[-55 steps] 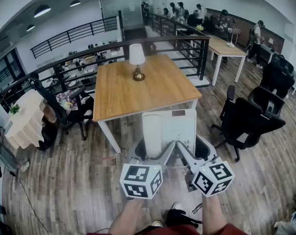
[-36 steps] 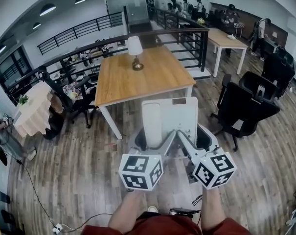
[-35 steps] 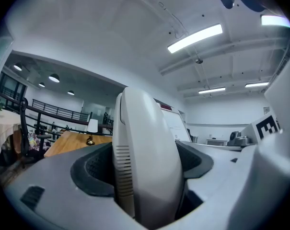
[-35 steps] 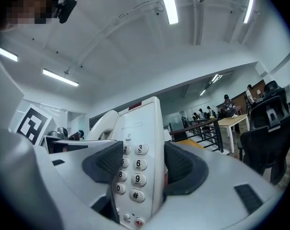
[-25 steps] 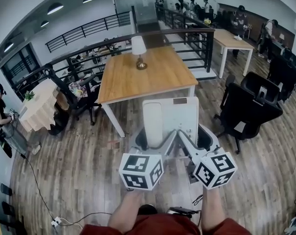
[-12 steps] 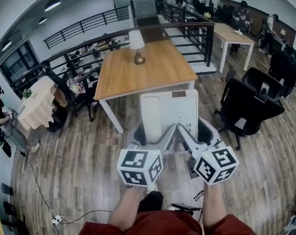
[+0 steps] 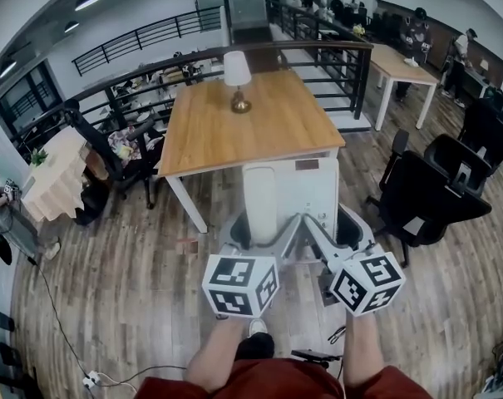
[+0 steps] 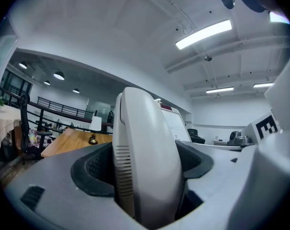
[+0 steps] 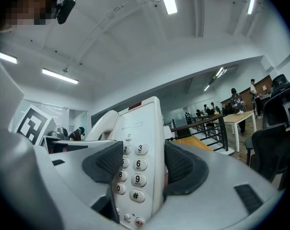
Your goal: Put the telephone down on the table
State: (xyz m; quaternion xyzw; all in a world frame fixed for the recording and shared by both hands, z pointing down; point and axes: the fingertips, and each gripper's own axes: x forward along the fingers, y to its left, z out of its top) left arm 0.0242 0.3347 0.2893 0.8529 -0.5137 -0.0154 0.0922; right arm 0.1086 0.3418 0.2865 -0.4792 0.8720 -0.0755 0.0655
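Over the floor (image 7: 126,256), near the worktop's (image 7: 259,127) front edge, L gripper (image 7: 263,236) & R gripper (image 7: 327,231) jaws both squeeze the telephone (image 7: 288,191).

A wooden table (image 7: 268,131) stands straight ahead of the left gripper (image 7: 258,234) and the right gripper (image 7: 327,231), its near edge just beyond them. A lamp (image 7: 237,80) stands at its far end. Plank floor (image 7: 110,281) lies below both.
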